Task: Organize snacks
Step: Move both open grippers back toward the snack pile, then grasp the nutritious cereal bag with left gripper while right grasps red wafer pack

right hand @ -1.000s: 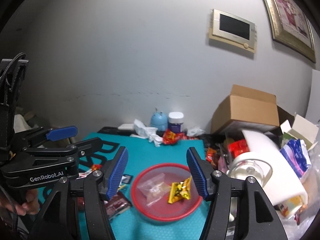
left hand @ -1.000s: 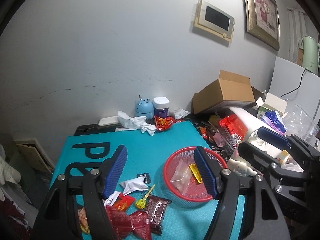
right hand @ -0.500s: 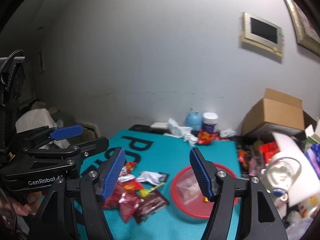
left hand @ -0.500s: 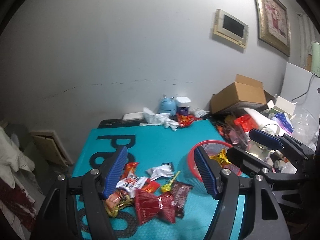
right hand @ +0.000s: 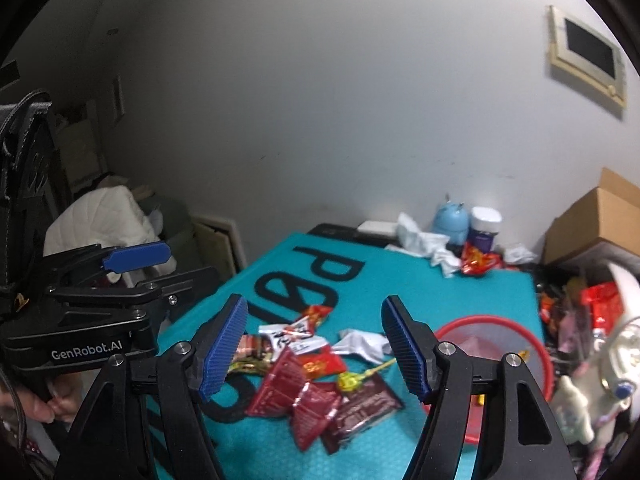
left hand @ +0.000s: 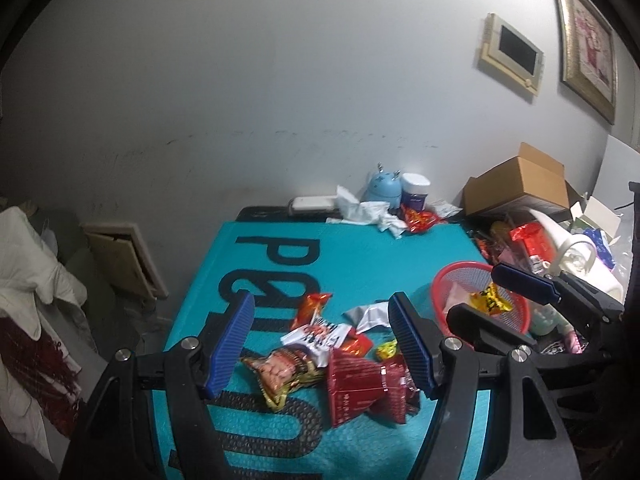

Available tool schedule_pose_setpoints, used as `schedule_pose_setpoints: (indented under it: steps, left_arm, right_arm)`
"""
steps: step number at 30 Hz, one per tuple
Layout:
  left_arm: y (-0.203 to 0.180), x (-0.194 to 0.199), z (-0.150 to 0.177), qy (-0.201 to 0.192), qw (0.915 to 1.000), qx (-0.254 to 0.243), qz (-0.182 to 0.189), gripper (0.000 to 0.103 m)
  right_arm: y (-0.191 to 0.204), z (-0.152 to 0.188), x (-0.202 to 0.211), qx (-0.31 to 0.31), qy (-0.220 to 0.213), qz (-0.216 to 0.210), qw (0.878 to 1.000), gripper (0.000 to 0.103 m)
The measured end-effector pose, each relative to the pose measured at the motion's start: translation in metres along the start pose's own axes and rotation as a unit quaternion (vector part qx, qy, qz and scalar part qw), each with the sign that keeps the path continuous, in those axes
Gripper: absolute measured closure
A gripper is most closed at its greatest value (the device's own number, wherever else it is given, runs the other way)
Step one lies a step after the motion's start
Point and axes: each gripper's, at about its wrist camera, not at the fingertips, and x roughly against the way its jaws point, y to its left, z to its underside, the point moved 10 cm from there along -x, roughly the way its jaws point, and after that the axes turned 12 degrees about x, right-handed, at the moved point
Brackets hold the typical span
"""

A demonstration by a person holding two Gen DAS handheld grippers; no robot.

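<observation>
Wrappers (left hand: pixel 320 356) lying loose on the worktop just ahead of both pairs of empty, parted fingers look light, crinkly and slippery, so pinch one by its crimped edge.

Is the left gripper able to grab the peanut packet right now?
Probably yes. The left gripper is open and empty, and the peanut packet lies on the teal mat right between its fingers. Only the white packet overlaps its far end.

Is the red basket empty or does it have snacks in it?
Not empty: the red basket holds a yellow packet and a clear bag.
</observation>
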Motion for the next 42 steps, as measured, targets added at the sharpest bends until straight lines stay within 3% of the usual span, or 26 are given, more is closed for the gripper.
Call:
schedule_pose_setpoints:
  steps: [17, 31, 37, 42]
  left_arm:
    - [0.053, -0.079, 0.035, 0.094, 0.9949, 0.036, -0.011, 0.034]
    - [0.058, -0.154, 0.063, 0.179, 0.9824, 0.039, 0.034, 0.034]
    - [0.054, -0.166, 0.091, 0.231, 0.9712, 0.034, 0.047, 0.034]
    - [0.056, -0.159, 0.099, 0.233, 0.9717, 0.017, 0.037, 0.034]
  right_arm:
    - [0.020, 0.048, -0.081, 0.002, 0.076, -0.056, 0.996, 0.033]
    - [0.015, 0.087, -0.116, -0.005, 0.133, -0.074, 0.988, 0.030]
    - [0.018, 0.100, -0.121, -0.009, 0.154, -0.087, 0.984, 0.030]
    - [0.022, 0.117, -0.124, -0.019, 0.181, -0.107, 0.978, 0.030]
